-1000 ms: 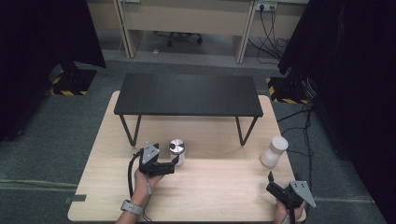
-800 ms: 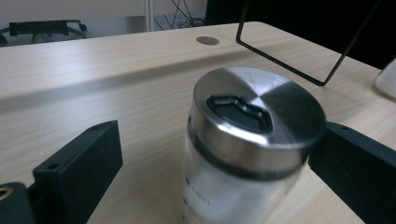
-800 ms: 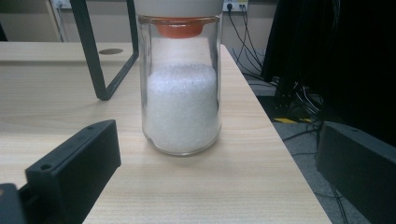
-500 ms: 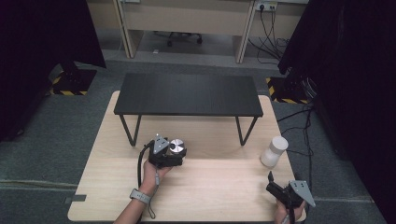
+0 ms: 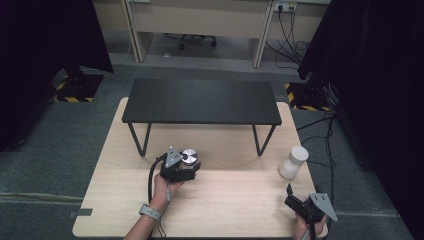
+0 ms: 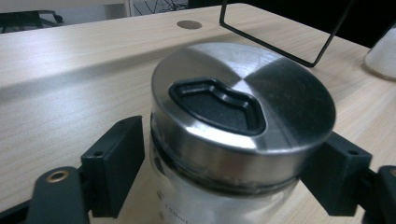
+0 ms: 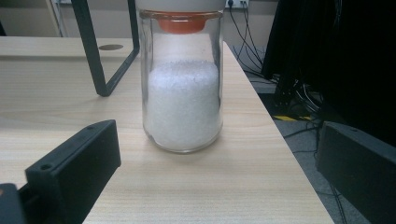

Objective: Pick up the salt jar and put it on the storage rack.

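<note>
A glass jar with a brushed steel lid (image 5: 189,156) (image 6: 243,107) stands on the wooden table (image 5: 235,200), left of the middle. My left gripper (image 5: 185,167) (image 6: 233,154) reaches it from the near side. Its jaws have just been closing and now sit against the jar's sides below the lid. A second glass jar (image 5: 293,162) (image 7: 182,93), half full of white powder with a white lid, stands near the right edge. My right gripper (image 5: 295,201) (image 7: 218,133) rests open a short way in front of that jar, apart from it.
A low black bench (image 5: 200,100) on thin metal legs stands across the far half of the wooden table. The table's right edge (image 7: 280,154) drops off just beside the powder jar, with cables on the floor beyond.
My left gripper has moved right onto the steel-lidded jar and its jaws have drawn in around it. The right gripper has stayed put.
</note>
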